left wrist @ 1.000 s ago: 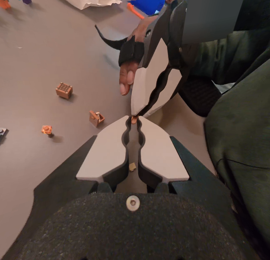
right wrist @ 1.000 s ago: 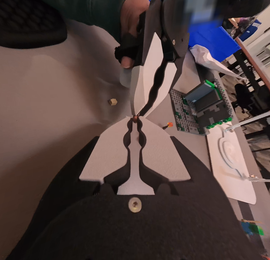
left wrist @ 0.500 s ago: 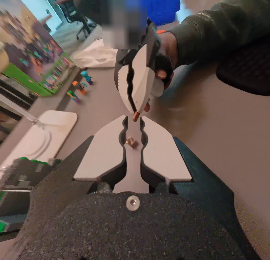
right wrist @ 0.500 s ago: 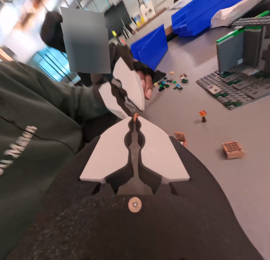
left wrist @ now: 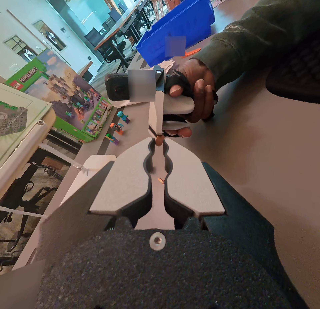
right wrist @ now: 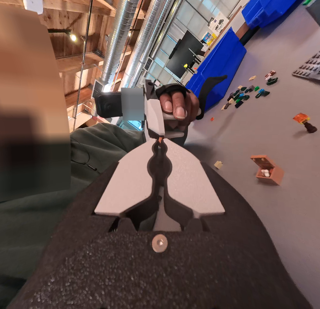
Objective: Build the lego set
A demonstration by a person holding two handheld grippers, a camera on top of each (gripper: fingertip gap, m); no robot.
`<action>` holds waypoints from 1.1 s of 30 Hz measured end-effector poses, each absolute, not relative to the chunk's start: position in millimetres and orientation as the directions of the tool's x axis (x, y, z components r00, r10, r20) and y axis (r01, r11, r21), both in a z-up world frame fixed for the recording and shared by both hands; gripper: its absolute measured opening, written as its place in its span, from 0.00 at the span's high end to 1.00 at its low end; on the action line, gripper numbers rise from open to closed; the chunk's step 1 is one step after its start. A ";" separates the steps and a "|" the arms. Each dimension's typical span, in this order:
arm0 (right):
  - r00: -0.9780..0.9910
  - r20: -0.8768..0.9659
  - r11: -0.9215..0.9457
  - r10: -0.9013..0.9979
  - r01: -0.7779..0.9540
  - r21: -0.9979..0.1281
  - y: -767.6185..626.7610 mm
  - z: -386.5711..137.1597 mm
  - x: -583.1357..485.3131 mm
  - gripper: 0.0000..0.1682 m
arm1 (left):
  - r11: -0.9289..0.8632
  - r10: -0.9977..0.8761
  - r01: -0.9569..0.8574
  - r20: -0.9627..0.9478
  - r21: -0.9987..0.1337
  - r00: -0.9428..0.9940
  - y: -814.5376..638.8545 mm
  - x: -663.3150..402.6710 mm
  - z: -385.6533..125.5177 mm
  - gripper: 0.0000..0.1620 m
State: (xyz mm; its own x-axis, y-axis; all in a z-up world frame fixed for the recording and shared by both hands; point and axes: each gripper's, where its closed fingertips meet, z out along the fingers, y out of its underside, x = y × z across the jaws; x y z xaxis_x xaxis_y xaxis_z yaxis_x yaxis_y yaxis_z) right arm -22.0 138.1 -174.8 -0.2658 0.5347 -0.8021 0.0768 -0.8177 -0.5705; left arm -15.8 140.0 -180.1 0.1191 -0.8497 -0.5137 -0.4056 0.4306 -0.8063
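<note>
Right gripper [right wrist: 160, 143] clamped on small brown piece [right wrist: 160, 139], left gripper [left wrist: 158, 141] slightly apart around same piece [left wrist: 159, 140], tips meeting above grey table [right wrist: 242, 205], brown chest [right wrist: 267, 169] near right.

Wooden ceiling beams [right wrist: 72, 11], silver ducts [right wrist: 121, 32], glass partitions [left wrist: 86, 7], office chairs [left wrist: 110, 47].

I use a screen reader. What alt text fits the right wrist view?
The right tongs pinch a small brown lego piece at their tips, meeting the left tongs held in a person's hand. Loose bricks and a brown chest lie on the grey table.
</note>
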 end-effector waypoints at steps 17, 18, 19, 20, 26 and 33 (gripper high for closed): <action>0.128 0.258 0.200 0.957 0.349 -0.916 147.9 -203.6 -28.9 0.93 | -0.031 -0.995 -0.349 -0.005 -0.937 0.102 146.3 -22.7 -203.1 0.95; 0.127 0.266 0.208 0.955 0.352 -0.913 147.4 -203.8 -29.2 0.95 | -0.035 -0.995 -0.352 0.000 -0.935 0.100 146.0 -22.5 -204.2 0.95; 0.127 0.273 0.213 0.954 0.356 -0.910 147.2 -204.2 -29.4 0.96 | -0.040 -0.995 -0.350 0.006 -0.936 0.098 145.7 -22.0 -204.5 0.95; 0.128 0.281 0.219 0.951 0.363 -0.906 147.5 -204.9 -29.5 0.96 | -0.047 -0.995 -0.351 0.013 -0.935 0.098 146.0 -21.9 -205.3 0.95; 0.156 0.187 0.093 0.970 0.472 -0.877 161.0 -231.3 -20.8 0.96 | -0.029 -0.989 -0.422 -0.034 -0.906 0.141 156.6 -28.2 -219.3 0.91; 0.193 0.153 0.004 0.969 0.608 -0.794 178.0 -271.2 -20.5 0.96 | -0.039 -0.976 -0.596 -0.098 -0.802 0.196 170.3 -37.2 -257.5 0.89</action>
